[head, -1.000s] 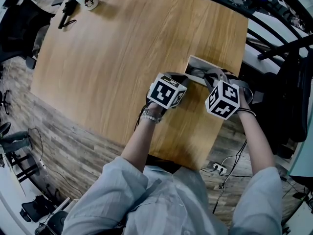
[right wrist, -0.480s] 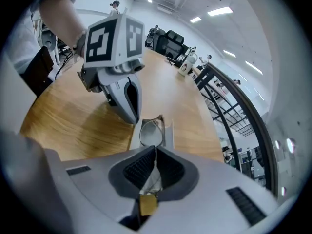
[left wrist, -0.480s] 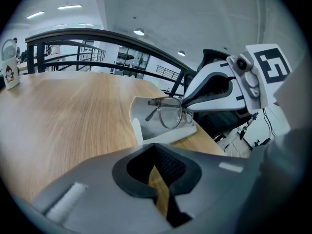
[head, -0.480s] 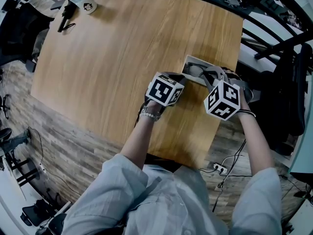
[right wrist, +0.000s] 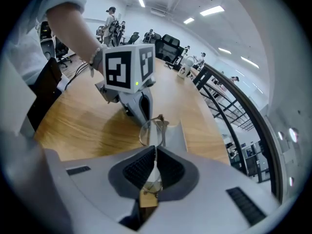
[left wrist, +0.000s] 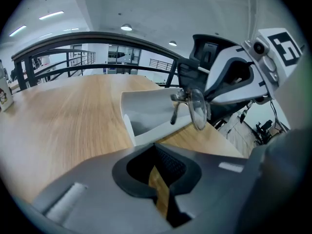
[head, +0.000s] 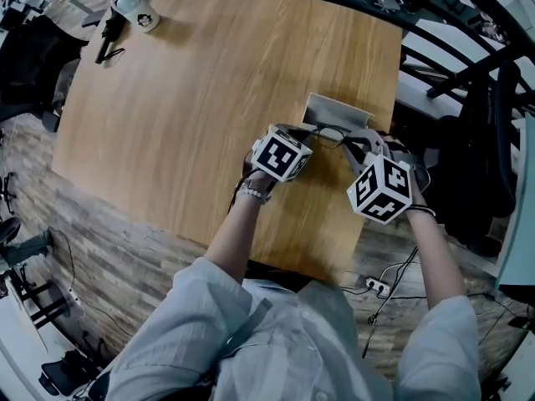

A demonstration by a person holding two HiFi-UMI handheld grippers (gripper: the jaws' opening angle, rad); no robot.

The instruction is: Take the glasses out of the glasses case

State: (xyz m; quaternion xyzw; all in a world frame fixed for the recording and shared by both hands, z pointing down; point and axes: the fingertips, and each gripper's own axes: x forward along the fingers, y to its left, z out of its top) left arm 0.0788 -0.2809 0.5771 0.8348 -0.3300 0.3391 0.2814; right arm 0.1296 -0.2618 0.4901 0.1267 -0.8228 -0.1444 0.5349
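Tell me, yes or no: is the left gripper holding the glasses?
No, the glasses are clamped in the right gripper, while the left gripper has nothing between its jaws.

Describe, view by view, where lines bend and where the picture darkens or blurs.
Head view: the table edges bow outward. Left gripper view: the railing arches, and a black ring frames it. Right gripper view: the glasses look soft near the lens; the ceiling lights glare.
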